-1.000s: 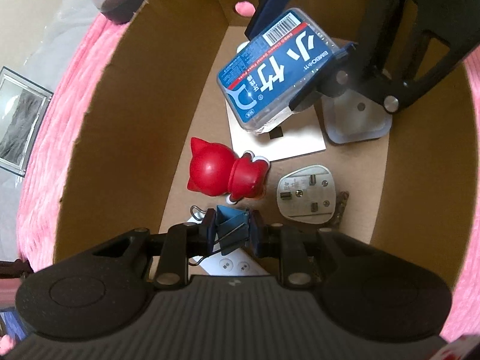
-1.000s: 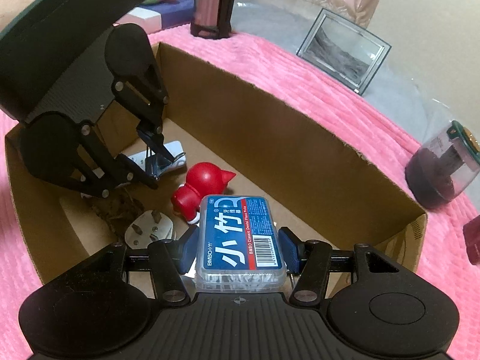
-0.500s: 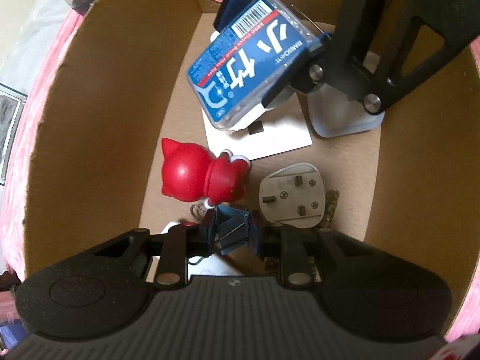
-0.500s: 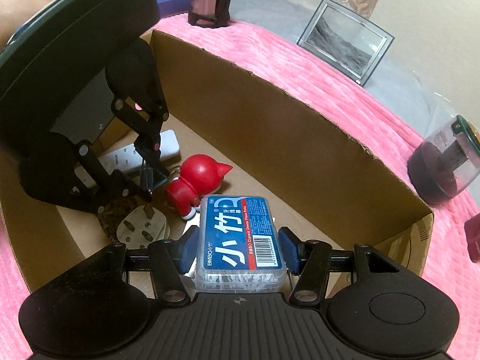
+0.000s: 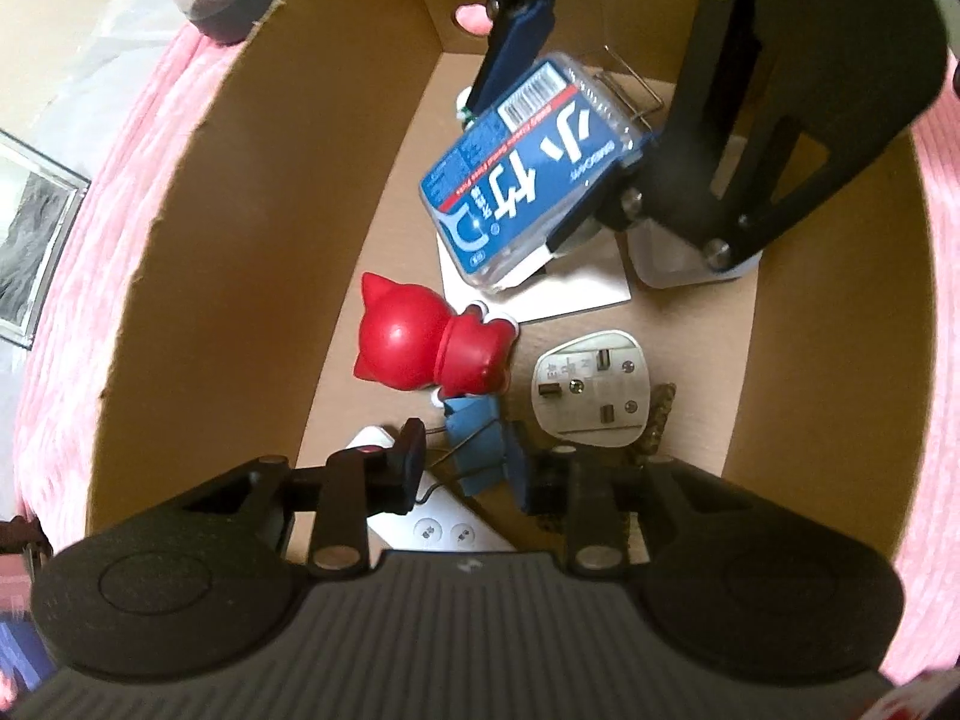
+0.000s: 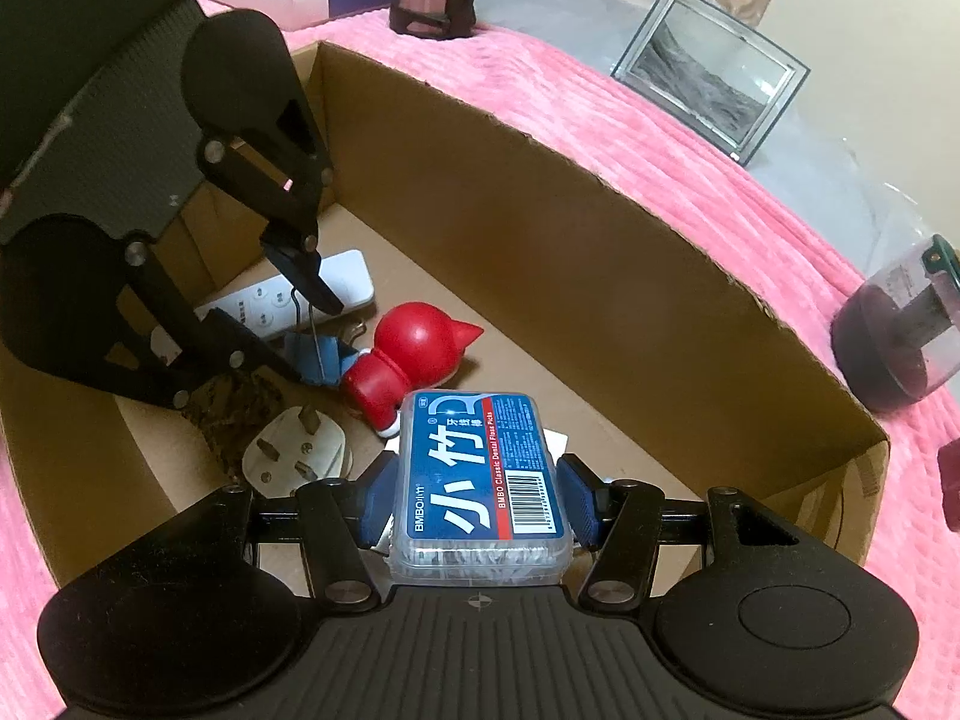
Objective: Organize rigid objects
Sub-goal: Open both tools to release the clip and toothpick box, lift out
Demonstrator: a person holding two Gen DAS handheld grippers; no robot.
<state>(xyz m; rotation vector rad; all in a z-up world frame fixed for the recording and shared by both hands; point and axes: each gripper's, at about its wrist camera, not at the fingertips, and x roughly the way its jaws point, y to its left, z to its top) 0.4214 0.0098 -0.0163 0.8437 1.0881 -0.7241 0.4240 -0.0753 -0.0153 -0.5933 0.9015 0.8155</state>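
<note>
Both grippers are inside a cardboard box. My left gripper is open, its fingers apart, and a blue binder clip lies loose between them on the box floor beside a red cat figure. My right gripper is shut on a blue-labelled clear box of dental floss picks, held above the box floor; it also shows in the left wrist view. In the right wrist view the clip sits under the left fingers.
On the box floor lie a white plug, a white remote, a white card and a brown clump. The box sits on a pink blanket; a picture frame and a dark jar stand outside.
My left gripper has opened and let go of the blue binder clip, which now lies on the box floor. The right gripper keeps its hold on the floss pick box.
</note>
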